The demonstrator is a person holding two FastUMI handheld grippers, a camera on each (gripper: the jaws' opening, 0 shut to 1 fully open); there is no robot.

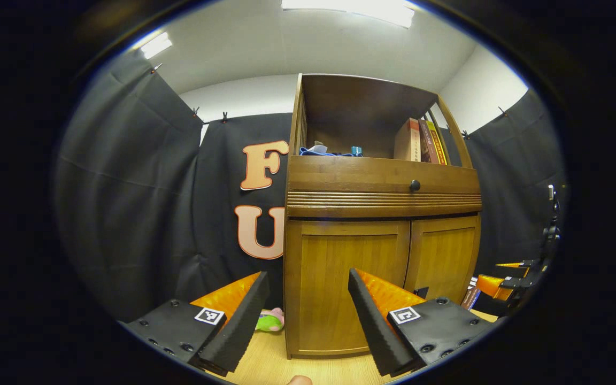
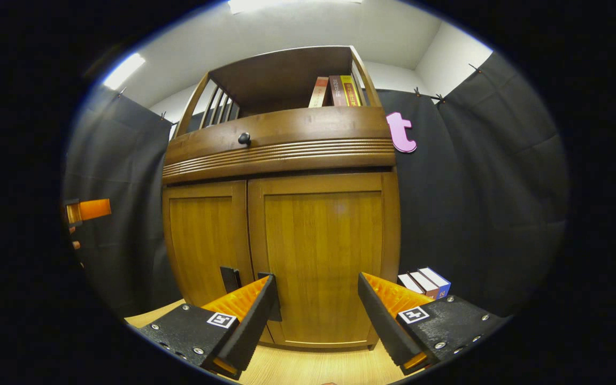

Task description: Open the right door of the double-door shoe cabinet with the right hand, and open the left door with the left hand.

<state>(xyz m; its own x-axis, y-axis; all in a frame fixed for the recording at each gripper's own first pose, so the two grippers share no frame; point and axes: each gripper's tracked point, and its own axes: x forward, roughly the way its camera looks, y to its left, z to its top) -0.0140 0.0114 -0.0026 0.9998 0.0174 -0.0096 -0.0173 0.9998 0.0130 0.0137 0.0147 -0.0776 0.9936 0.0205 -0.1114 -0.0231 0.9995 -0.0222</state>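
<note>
Evidently both doors shut: right door, left door, rigid wood, hinged; grip dark handles at centre seam. Right hand-held gripper wide, left hand-held gripper wide, both empty.

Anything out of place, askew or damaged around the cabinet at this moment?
Only one oddity: a small plush toy lies on the floor by the cabinet's left side. Both doors look shut and straight; no damage shows.

Wooden shoe cabinet stands upright, left door and right door both closed
</note>
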